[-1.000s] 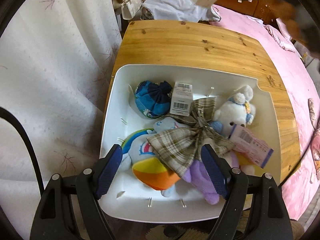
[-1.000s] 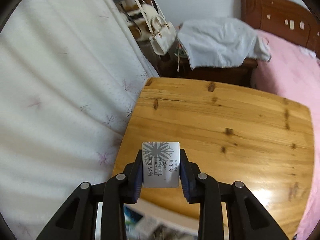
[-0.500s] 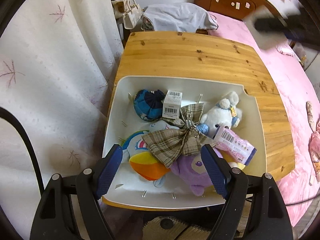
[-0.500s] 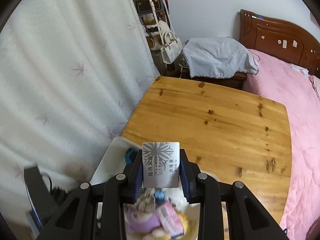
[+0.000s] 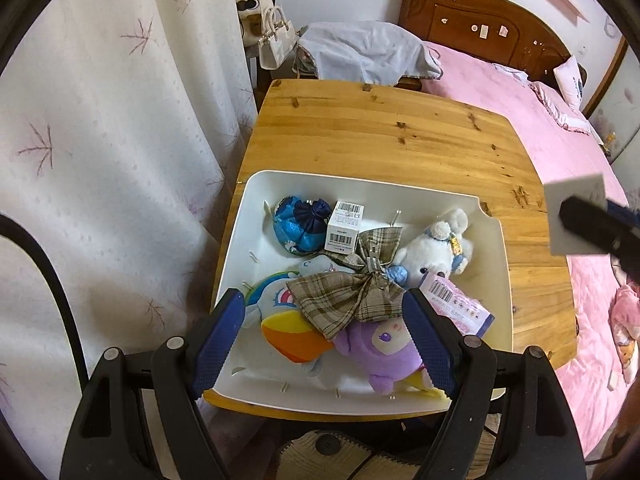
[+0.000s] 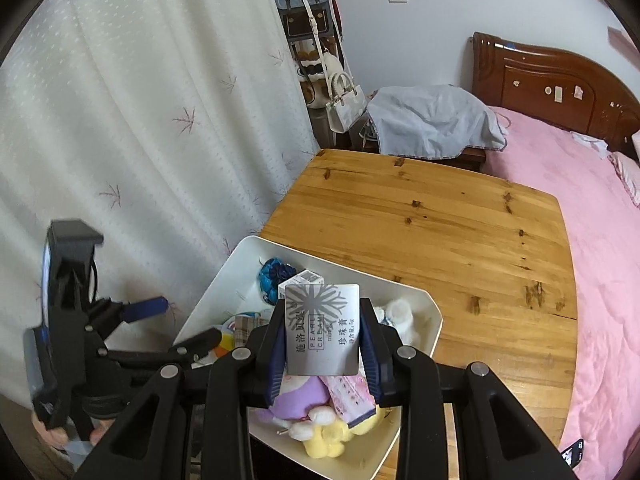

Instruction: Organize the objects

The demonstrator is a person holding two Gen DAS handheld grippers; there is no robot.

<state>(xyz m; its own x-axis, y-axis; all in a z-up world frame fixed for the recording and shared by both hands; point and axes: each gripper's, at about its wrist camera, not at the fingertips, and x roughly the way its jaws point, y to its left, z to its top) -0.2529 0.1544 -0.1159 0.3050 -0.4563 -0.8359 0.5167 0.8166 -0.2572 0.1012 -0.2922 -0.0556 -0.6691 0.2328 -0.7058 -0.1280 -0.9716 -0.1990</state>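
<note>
Wooden table (image 5: 384, 140), right-wrist view alone: right claw (image 6: 323, 340) clamping lettered silver box (image 6: 322, 330); left claw (image 5: 324, 336) agape.

A silver cream box (image 6: 322, 330) is clamped between the blue pads of the right gripper (image 6: 323, 350), above a white bin (image 6: 434, 330) of plush toys (a purple one (image 6: 298, 398) is nearest) on the wooden table (image 6: 440, 220). The left gripper (image 6: 176, 322) is seen wide apart, empty.

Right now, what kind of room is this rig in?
Most likely a home bedroom. A bed with a pink cover and a carved wooden headboard stands beside the wooden table, handbags hang by the curtain, and the white bin holds plush toys.
</note>
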